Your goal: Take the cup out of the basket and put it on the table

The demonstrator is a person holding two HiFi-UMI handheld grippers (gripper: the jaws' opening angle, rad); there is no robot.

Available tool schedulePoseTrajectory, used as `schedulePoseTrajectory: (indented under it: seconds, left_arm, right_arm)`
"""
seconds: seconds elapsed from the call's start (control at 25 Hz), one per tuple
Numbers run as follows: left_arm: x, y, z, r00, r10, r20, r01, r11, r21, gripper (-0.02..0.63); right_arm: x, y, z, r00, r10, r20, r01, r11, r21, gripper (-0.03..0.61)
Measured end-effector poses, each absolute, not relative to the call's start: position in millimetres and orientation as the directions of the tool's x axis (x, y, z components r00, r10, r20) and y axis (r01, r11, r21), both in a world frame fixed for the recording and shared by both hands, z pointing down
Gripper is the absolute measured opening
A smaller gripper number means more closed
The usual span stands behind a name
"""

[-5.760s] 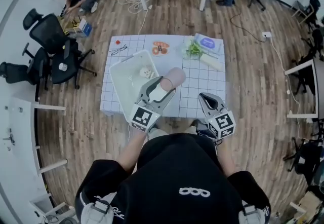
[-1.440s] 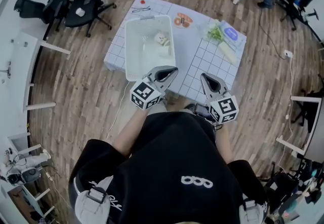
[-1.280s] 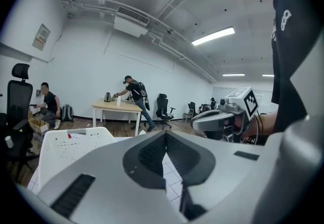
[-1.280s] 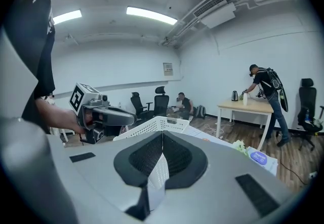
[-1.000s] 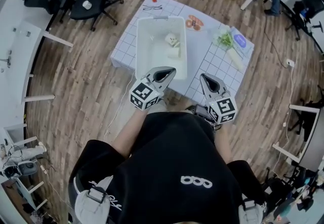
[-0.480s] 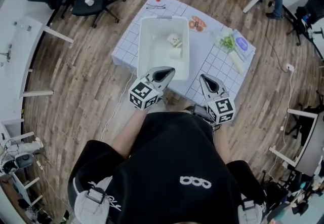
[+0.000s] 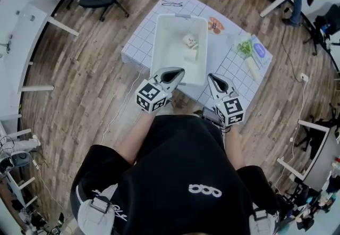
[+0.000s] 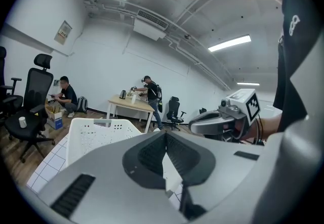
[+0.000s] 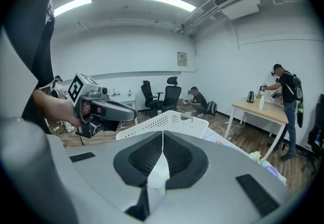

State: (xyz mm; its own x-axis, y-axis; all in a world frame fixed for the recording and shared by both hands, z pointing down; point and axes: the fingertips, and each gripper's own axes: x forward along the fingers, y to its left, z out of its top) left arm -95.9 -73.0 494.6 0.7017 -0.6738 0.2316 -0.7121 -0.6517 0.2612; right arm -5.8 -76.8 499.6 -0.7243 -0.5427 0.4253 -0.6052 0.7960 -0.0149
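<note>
My left claw [image 7: 172, 74] and right claw [image 7: 213, 78] are closed and empty at the basket's [image 7: 159, 48] near end. Pale things [image 7: 190, 41] lie inside; I can't tell which is the cup. Reaching in closed could shove the basket.

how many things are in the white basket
2: a pale patterned item by the basket's right wall, a plain pale one just nearer. The left tool may hide more.

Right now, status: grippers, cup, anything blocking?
Left gripper and right gripper: jaws shut, empty, at the table's near edge. Cup not visible in any view; basket shows two small pale items. Nothing blocking the basket.
</note>
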Motion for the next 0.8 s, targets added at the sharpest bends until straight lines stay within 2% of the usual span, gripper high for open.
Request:
schedulePoseTrajectory:
  seconds: [0.36, 0.6, 0.72, 0.8]
  left_arm:
    - [-139.8, -89.6, 500.6, 0.714, -0.664, 0.222, -0.699, -0.658, 0.28, 0.008]
    - [-166.7, -95.9, 513.7, 0.753, -0.615, 0.234, -0.658, -0.693, 0.294, 0.008]
    - [-175.9, -100.9, 520.1, 0.774, -0.588, 0.234, -0.633, -0.711, 0.307, 0.009]
    - [-180.0, -103.9, 524.0, 0.787, -0.571, 0.233, -0.616, -0.72, 0.318, 0.009]
  right_arm:
    - [-89.3, -133.6, 534.7, -0.698, -0.442, 0.563, -0.523, 0.852, 0.02, 0.026]
    - [-137.2, -170.3, 587.7, -0.613, -0.391, 0.687, -0.492, 0.869, 0.055, 0.033]
    - [-153.4, -186.0, 620.9, -0.545, -0.373, 0.751, -0.469, 0.878, 0.095, 0.064]
    - [-158.2, -193.3, 645.7, -0.49, -0.356, 0.796, -0.437, 0.89, 0.128, 0.111]
